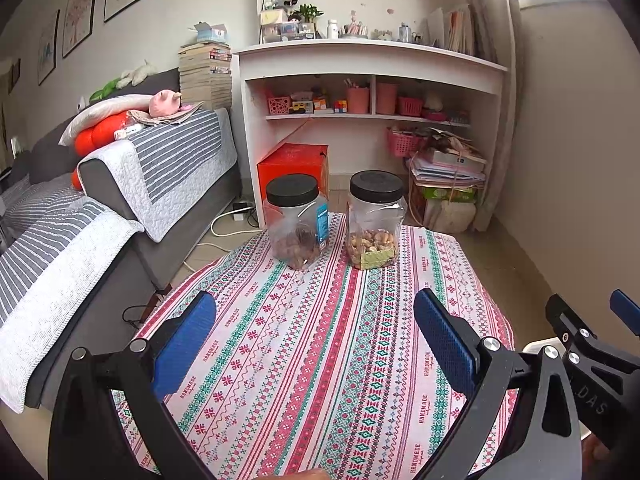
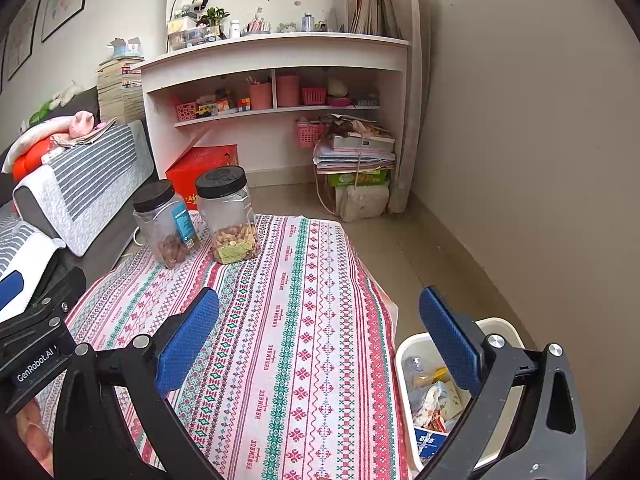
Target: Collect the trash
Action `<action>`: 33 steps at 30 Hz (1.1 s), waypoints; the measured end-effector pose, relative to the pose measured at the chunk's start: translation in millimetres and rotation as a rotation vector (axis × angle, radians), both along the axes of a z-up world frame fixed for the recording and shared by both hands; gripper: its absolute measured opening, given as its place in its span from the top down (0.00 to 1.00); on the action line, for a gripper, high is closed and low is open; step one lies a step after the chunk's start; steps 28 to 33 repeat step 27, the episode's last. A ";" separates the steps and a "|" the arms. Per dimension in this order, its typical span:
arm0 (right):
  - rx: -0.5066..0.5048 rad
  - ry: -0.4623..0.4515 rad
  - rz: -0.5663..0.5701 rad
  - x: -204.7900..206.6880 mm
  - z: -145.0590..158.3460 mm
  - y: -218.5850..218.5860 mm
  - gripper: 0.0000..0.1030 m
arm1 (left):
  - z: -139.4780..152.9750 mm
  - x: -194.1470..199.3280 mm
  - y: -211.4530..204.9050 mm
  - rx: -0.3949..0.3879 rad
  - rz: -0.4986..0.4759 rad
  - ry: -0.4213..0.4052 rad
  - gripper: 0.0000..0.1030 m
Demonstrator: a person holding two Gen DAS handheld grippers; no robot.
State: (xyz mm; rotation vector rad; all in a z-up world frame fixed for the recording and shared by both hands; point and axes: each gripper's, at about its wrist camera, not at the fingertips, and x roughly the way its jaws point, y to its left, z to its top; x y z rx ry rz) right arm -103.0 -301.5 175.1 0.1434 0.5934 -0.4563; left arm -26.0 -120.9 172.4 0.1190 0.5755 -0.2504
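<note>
Both hand-held grippers, left hand-held gripper (image 1: 316, 344) and right hand-held gripper (image 2: 320, 340), are wide and empty; the trash bin (image 2: 404, 354) lies at 4 o'clock, nearest the right one.

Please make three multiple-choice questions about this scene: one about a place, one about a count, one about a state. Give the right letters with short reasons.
1. Where is the white bin with trash?
A. on the sofa
B. on the floor beside the table
C. on the shelf

2. How many black-lidded jars stand on the tablecloth?
A. one
B. two
C. four

3. How are the jaws of the right gripper?
A. open and empty
B. shut on a jar
C. shut on paper

Answers: 1 B, the bin stands low by the table edge. 2 B, a labelled jar and a nut jar. 3 A, the blue pads stand wide apart.
</note>
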 end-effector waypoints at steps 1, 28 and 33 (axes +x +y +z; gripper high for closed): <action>0.000 0.000 0.000 0.0 0.0 0.1 0.07 | 0.0 -0.1 -0.1 0.000 0.001 -0.001 0.07; 0.005 -0.007 -0.008 -2.9 -0.8 -8.2 0.07 | -1.1 -5.5 -5.8 0.012 -0.026 -0.031 0.09; 0.005 -0.007 -0.008 -2.9 -0.8 -8.2 0.07 | -1.1 -5.5 -5.8 0.012 -0.026 -0.031 0.09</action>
